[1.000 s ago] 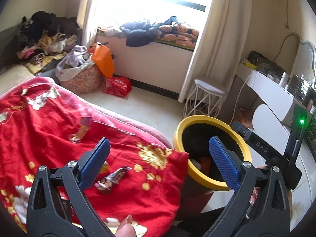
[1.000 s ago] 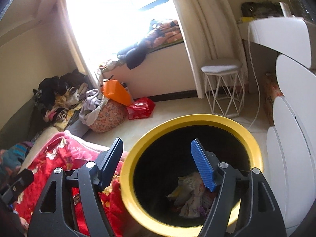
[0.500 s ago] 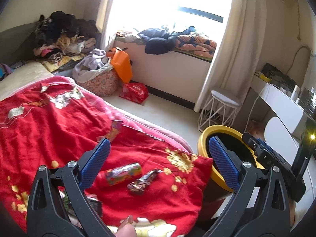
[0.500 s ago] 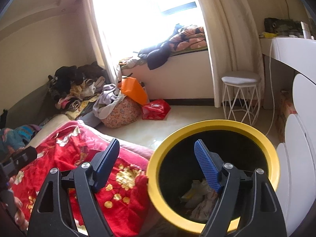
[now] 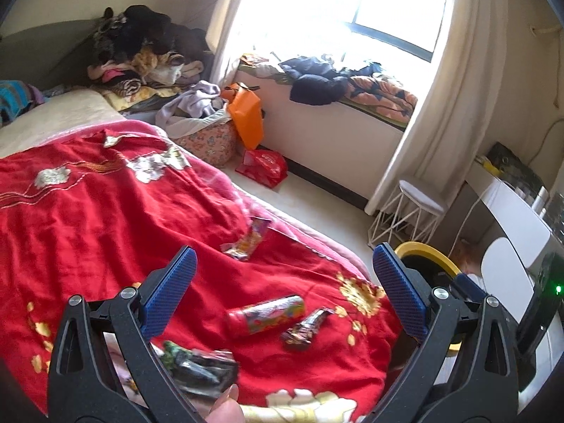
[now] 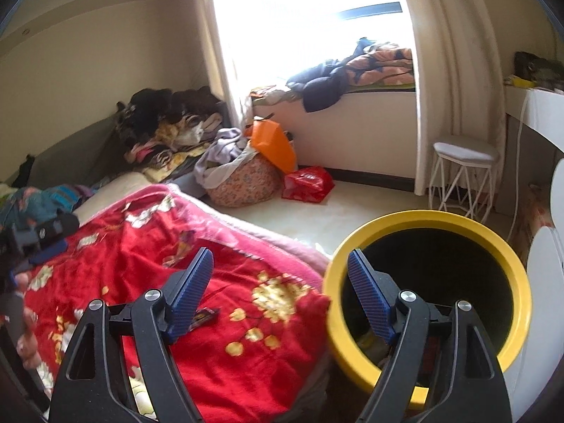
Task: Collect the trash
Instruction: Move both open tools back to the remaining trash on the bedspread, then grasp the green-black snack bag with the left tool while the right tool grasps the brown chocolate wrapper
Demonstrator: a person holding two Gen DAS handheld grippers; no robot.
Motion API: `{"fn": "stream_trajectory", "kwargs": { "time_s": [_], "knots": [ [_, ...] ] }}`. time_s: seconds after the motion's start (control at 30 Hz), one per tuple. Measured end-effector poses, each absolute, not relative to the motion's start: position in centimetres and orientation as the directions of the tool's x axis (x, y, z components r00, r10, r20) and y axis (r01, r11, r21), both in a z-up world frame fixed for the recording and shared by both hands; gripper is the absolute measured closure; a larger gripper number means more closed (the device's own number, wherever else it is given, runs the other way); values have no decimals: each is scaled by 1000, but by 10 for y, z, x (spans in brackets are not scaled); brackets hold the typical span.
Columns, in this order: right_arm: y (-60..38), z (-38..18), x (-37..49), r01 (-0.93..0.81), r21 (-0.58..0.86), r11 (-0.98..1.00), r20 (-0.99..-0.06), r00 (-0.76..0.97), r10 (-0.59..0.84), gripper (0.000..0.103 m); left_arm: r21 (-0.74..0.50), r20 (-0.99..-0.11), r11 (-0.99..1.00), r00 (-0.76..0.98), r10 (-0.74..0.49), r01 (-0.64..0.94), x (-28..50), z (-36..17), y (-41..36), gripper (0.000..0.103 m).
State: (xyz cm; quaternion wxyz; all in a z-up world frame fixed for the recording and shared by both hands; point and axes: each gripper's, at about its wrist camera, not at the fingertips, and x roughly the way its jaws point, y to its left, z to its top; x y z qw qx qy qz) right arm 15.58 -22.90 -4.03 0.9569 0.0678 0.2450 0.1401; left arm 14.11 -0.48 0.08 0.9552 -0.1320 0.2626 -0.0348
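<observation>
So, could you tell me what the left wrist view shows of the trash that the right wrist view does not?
Only the left wrist view shows the pieces lying on the red blanket: a colourful tube-shaped pack, a dark wrapper beside it, a crumpled wrapper farther off and a dark packet nearest the camera. Only the right wrist view looks into the yellow bin, with something pale low inside. Both show the blanket, the bin, the white stool and open, empty grippers: left gripper, right gripper.
</observation>
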Motion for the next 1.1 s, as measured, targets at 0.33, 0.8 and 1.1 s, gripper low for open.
{"fn": "stream_trajectory", "kwargs": {
  "time_s": [0.33,0.8,1.1],
  "knots": [
    [-196,-47,155,-307,181,934,-485,799,356,27,-271,-512,961,853,-100,-49,135,-4,39,11],
    [-164,-64,167,-333,182,925,-571,730,375,27,-286,-574,956,810,-119,-63,121,-34,74,11],
    [-153,-91,193,-308,240,921,-679,625,386,33,-316,-655,949,728,-205,-17,110,-70,73,34]
  ]
}}
